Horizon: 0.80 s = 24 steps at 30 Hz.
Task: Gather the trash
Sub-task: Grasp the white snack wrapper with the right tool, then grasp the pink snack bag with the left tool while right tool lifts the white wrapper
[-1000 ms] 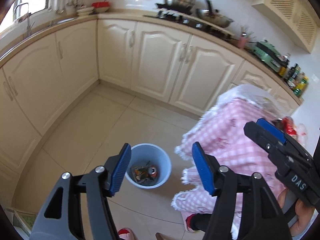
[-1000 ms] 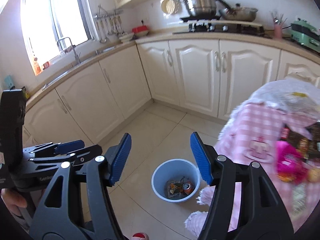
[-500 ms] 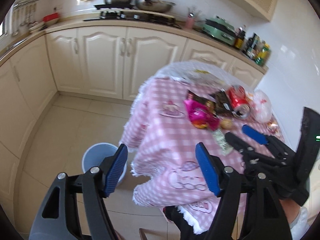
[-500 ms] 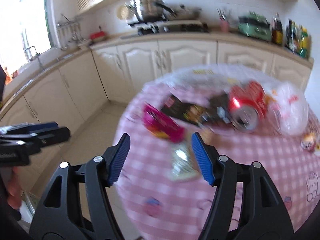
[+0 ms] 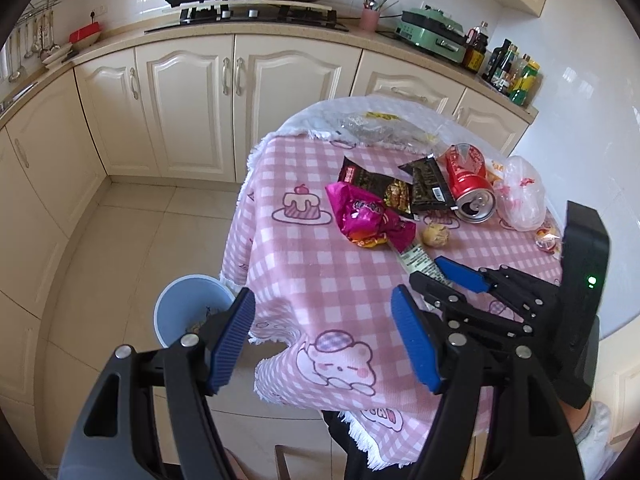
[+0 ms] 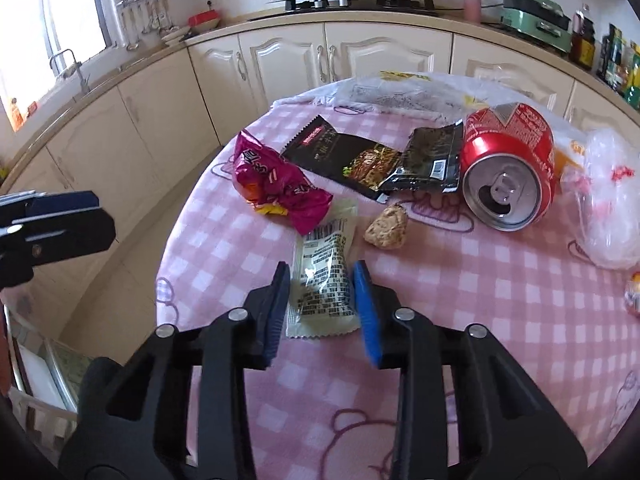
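Hovering off the near edge of a pink checked tablecloth (image 5: 312, 264), the left gripper (image 5: 322, 338) has its blue pads spread wide with nothing between them. A blue bin (image 5: 176, 304) stands on the floor beside the table. Beyond lie a magenta wrapper (image 5: 368, 216) and a red can (image 5: 470, 184).

From the right wrist, the right gripper (image 6: 322, 312) is partly closed, its pads flanking a white snack packet (image 6: 324, 280) lying flat on the cloth; contact cannot be told. A brown crumb (image 6: 386, 222) sits just beyond.
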Available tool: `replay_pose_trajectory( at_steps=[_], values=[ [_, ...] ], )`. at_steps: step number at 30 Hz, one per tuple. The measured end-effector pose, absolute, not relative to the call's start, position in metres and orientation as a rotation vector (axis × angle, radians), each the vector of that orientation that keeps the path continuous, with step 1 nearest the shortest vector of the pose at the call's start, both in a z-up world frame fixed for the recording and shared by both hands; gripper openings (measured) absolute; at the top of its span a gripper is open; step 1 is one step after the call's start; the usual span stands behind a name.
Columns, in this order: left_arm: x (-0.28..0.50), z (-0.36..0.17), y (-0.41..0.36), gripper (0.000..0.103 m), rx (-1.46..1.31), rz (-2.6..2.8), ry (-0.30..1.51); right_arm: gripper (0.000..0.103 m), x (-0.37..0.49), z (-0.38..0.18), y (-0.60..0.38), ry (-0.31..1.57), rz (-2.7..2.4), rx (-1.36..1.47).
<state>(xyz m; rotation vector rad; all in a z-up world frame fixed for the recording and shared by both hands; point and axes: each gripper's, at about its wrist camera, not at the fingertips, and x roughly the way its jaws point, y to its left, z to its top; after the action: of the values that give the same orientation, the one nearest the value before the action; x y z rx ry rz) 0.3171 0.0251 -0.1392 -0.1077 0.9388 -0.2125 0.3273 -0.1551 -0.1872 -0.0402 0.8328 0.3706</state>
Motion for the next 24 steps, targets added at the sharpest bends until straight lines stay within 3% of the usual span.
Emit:
replay_pose_trajectory(
  at_steps=[3,6,23,24],
  values=[
    [0.325,-0.141,0.021,0.069,-0.141,-0.205,0.946,0.017,0.325,-0.185,-0.165,0.82,0.34,-0.045],
    [0.335,-0.143,0.011,0.069,-0.16,-0.209,0.946,0.013,0.322,-0.184,-0.181,0.81,0.305,-0.021],
    [0.401,-0.173,-0.035,0.069,-0.133,-0.151,0.945,0.01,0.329,-0.183,-0.208,0.815,0.339,0.089],
    [0.402,-0.174,-0.035,0.062,-0.137,-0.153,0.941,0.01,0.331,-0.183,-0.208,0.815,0.339,0.089]
  ],
)
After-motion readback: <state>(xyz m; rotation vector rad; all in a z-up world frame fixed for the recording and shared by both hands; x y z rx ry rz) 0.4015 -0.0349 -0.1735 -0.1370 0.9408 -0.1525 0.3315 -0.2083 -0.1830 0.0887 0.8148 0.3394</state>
